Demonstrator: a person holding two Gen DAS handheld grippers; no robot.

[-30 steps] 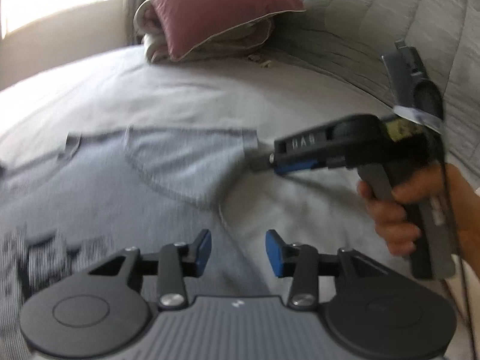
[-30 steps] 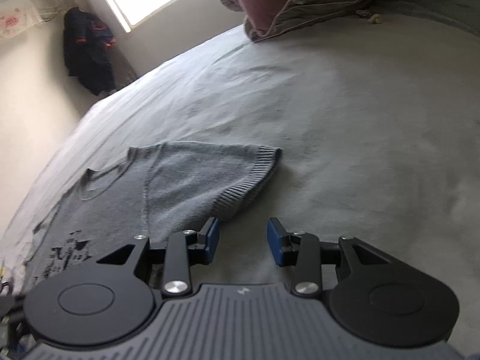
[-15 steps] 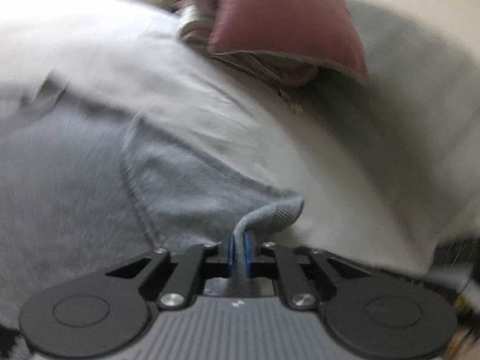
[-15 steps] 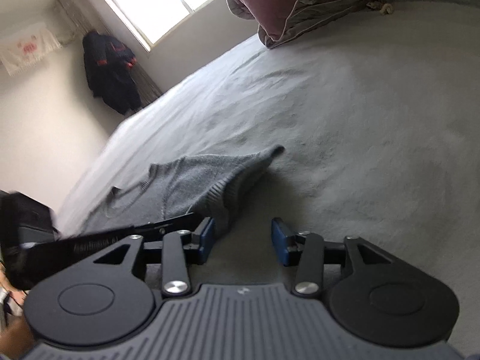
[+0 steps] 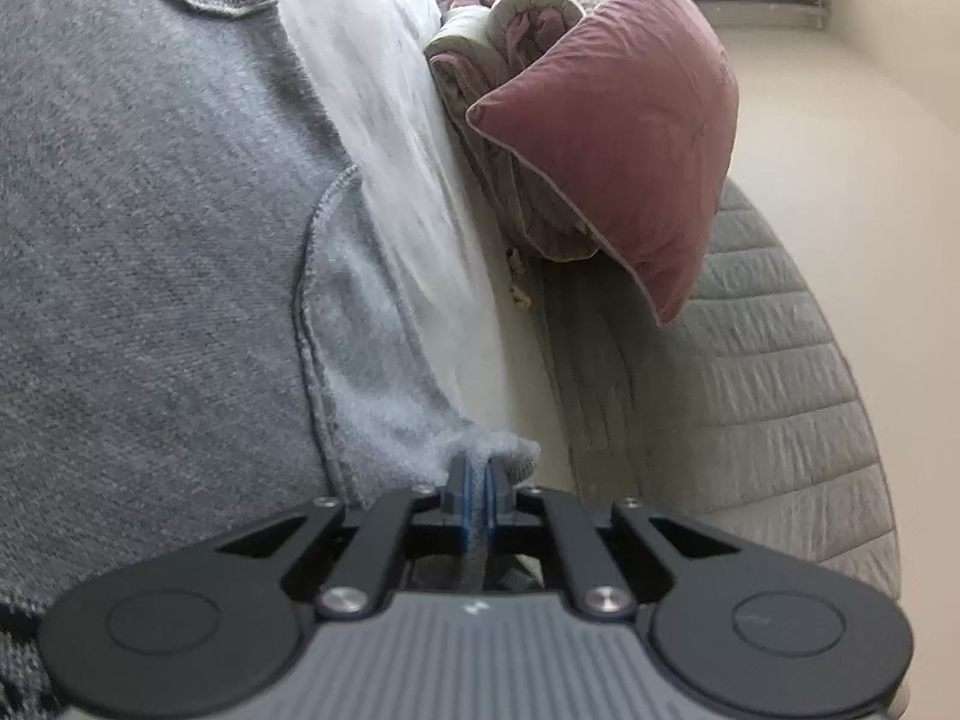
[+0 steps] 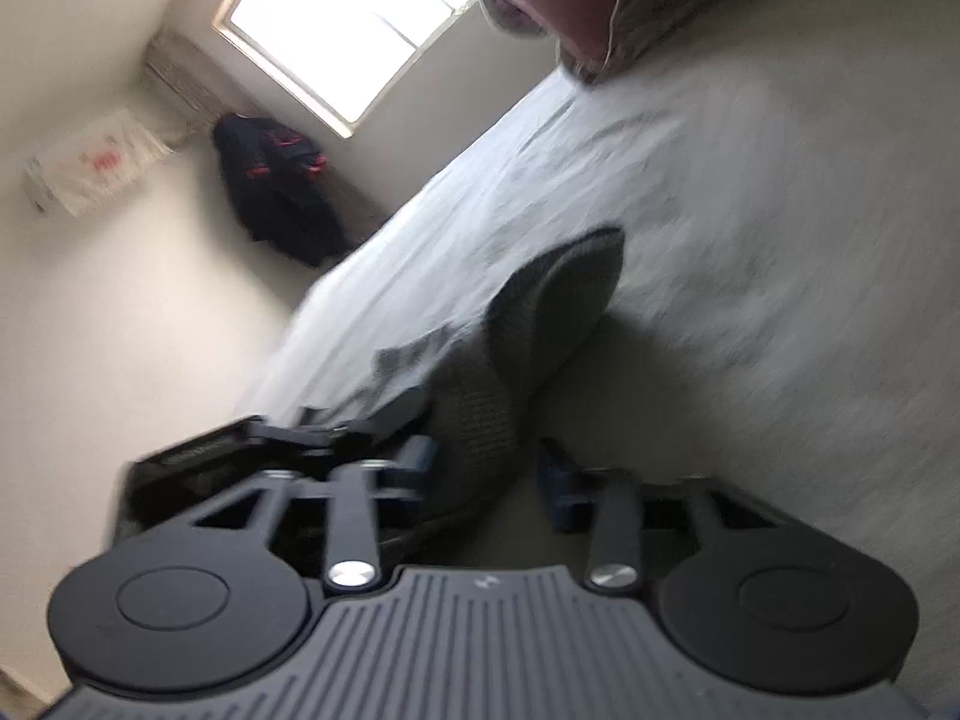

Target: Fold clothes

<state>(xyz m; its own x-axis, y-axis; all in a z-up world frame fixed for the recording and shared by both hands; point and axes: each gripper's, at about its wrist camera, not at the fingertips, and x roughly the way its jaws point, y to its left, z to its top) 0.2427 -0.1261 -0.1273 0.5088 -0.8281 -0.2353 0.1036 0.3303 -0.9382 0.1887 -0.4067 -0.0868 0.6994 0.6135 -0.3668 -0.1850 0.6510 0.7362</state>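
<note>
A grey knit sweater (image 5: 150,240) lies spread on the bed sheet (image 5: 390,120). In the left wrist view its short sleeve (image 5: 372,360) runs down to my left gripper (image 5: 477,480), which is shut on the ribbed cuff, with fabric pinched between the blue pads. In the right wrist view the same sleeve (image 6: 540,312) stands lifted and blurred between the fingers of my right gripper (image 6: 486,468). These jaws are closing, and a gap still shows at the right pad. The left gripper (image 6: 270,438) appears as a black body just left of them.
A pink pillow (image 5: 618,120) leans on folded bedding at the head of the bed, with a grey quilted cover (image 5: 780,390) beside it. Across the room are a bright window (image 6: 348,24) and a dark jacket (image 6: 276,180) hanging in the corner.
My left gripper came over to the sleeve, shut on its cuff and rolled. The sleeve rose off the sheet. The right gripper tilted and its jaws narrowed around the sleeve.
</note>
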